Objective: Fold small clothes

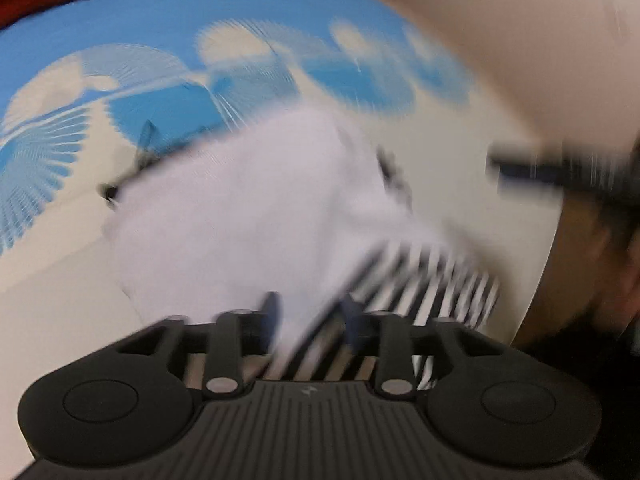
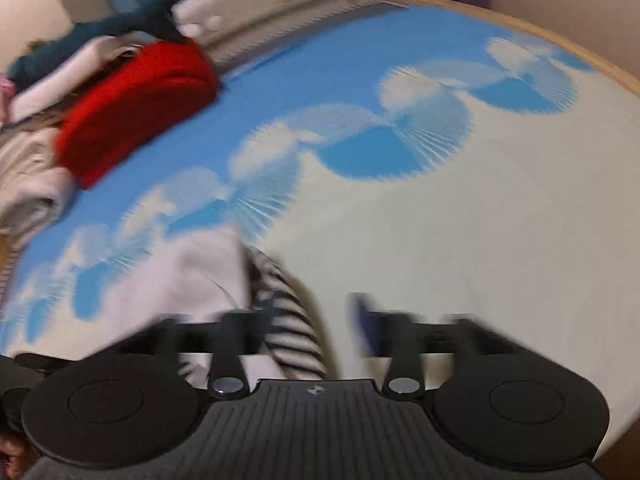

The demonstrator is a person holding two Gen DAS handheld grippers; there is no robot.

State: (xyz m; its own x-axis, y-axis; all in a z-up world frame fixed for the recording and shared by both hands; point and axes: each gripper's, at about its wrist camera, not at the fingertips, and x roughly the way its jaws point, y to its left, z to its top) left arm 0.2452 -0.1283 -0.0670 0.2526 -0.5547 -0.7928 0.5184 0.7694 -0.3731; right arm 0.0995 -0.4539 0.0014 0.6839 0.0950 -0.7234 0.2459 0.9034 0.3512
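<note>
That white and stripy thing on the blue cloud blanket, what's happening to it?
A person is folding little clothes with a two-finger grabber in each hand. The white garment with its black-and-white striped part lies on the blue cloud-print cover. The left gripper and the right gripper both stand open right over the cloth, not pinching it. The pictures are blurry. A pile of other clothes waits at the side.

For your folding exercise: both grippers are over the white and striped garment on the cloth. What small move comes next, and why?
Probably close the left gripper on the garment: its jaws stand open with fabric between them, and the right gripper is open too, so nothing is held.
</note>
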